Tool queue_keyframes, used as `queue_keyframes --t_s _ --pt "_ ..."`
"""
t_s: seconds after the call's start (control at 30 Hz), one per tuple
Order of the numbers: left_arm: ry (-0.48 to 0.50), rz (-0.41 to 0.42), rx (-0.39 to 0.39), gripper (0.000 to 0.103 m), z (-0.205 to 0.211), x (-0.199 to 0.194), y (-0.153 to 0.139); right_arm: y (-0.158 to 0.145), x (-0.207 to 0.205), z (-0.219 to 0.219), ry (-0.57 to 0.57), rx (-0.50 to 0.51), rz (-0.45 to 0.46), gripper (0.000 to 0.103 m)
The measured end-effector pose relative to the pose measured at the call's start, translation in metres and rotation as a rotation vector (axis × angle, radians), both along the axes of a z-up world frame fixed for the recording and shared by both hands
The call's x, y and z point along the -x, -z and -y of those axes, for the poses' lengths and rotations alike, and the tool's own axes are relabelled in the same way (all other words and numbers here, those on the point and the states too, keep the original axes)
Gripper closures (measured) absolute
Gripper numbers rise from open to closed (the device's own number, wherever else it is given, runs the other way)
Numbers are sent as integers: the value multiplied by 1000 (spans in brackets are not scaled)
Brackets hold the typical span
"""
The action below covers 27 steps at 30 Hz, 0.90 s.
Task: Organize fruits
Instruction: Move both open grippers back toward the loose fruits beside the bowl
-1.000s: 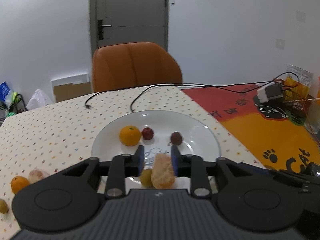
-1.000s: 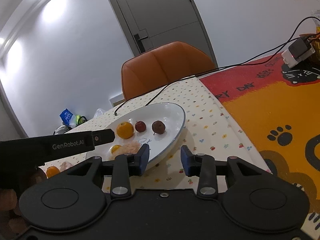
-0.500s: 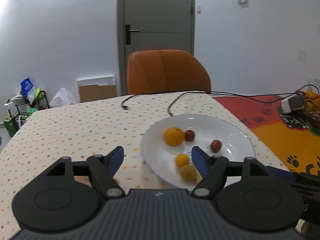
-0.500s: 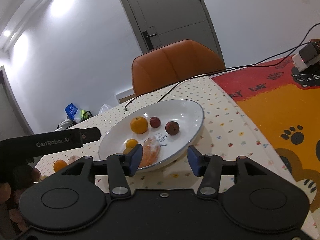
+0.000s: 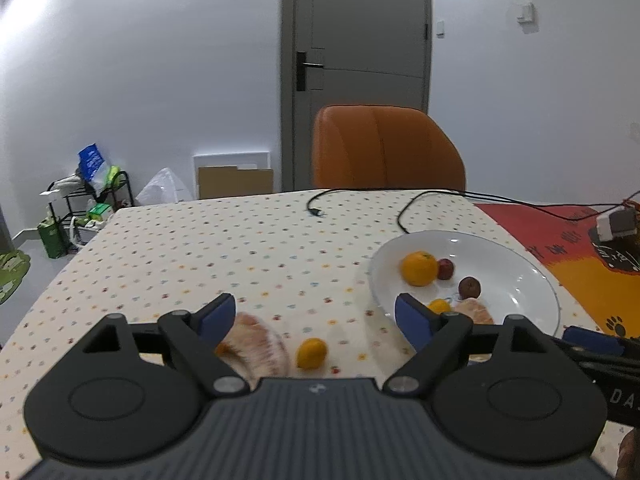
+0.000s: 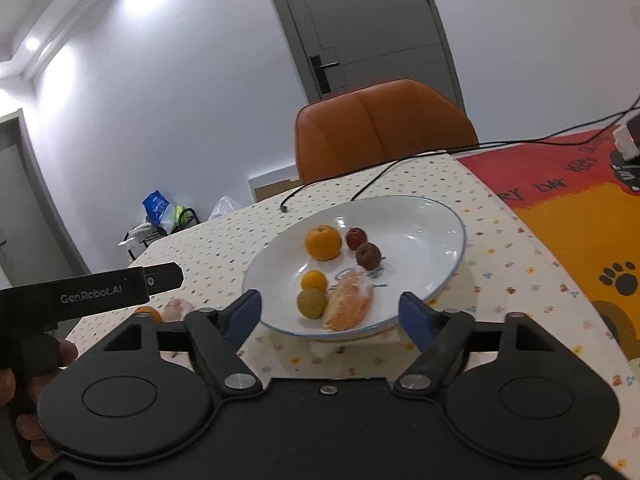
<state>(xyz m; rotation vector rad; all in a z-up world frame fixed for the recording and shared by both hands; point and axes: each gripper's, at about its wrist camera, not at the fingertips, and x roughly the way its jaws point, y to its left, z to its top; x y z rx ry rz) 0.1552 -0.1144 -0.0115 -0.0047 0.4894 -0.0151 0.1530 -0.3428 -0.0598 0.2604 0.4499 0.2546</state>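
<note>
Left gripper [image 5: 316,314] and right gripper [image 6: 330,310], both released; next pick: small orange [image 5: 311,354] at 6 o'clock, destined for plate [image 5: 536,280]

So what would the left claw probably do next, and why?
Probably lower the open left gripper onto the small orange fruit just ahead of it. That fruit and a peeled piece lie on the tablecloth, outside the white plate holding the other fruit.
</note>
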Motion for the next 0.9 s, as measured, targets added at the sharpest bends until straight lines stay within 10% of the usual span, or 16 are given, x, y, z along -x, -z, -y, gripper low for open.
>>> queue_keyframes --t_s 0.9 --pt "-161 -17 82 16 -102 27 3 -15 5 -69 -113 47 1 0"
